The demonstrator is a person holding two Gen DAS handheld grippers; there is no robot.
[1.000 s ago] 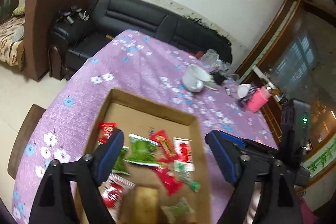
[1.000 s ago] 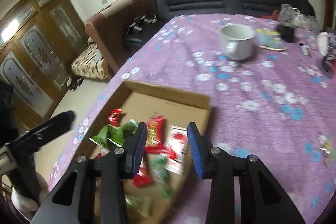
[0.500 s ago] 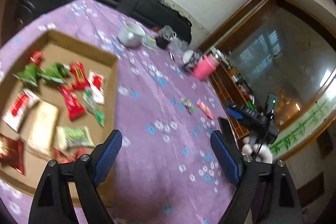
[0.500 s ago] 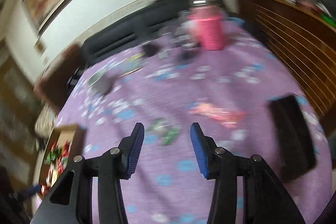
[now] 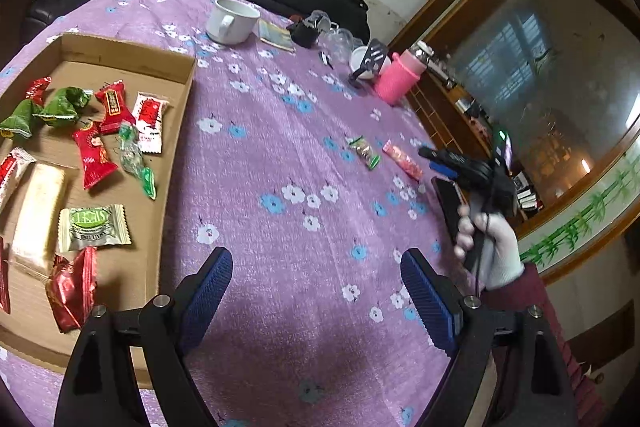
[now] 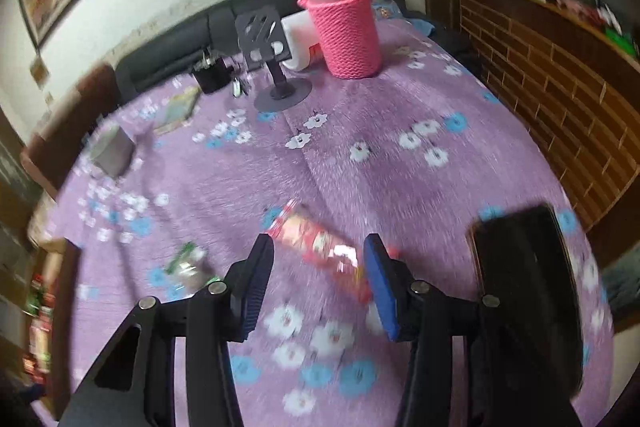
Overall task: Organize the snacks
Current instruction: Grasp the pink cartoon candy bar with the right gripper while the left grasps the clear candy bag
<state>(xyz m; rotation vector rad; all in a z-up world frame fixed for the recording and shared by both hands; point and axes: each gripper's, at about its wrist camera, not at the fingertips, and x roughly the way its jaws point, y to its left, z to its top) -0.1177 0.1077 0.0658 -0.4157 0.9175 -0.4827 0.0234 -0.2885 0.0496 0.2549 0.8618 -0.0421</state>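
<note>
Snacks loose on the worktop: two, well apart from the box — a long pink-red foil-wrapped snack bar (image 6: 320, 253) and a small green-and-clear twisted candy wrapper (image 5: 363, 151), lying near each other on the purple floral cloth-covered worktop (image 5: 280, 163).
Snacks in the box: about a dozen crinkly packets visible in the shallow brown cardboard box (image 5: 176, 131) at the left of the left wrist view; its near and left parts are cut off, so the full count cannot be told.
Packet kinds: two green pouches, several red wrappers, a red-and-white sachet, a pale oblong bar, a square green-labelled sachet (image 5: 94, 227).
Right gripper (image 6: 318, 267): black arms with blue ribbed pads, jaws opening, the pink-red bar lying between them on the cloth; the picture is blurred, and no pad is seen pressing on it.
Left gripper (image 5: 316, 287): jaws wide apart, nothing between them, over bare cloth beside the box.
Hand: one white-gloved hand (image 5: 486, 243) with a dark red sleeve grips the right tool's handle.
Close obstacle: a flat black phone-like slab (image 6: 524, 291) just right of the right gripper.
Farther things: one bottle in a pink knitted sleeve (image 6: 348, 27), one dark metal phone stand (image 6: 272, 67), one white ceramic mug (image 5: 232, 21).
</note>
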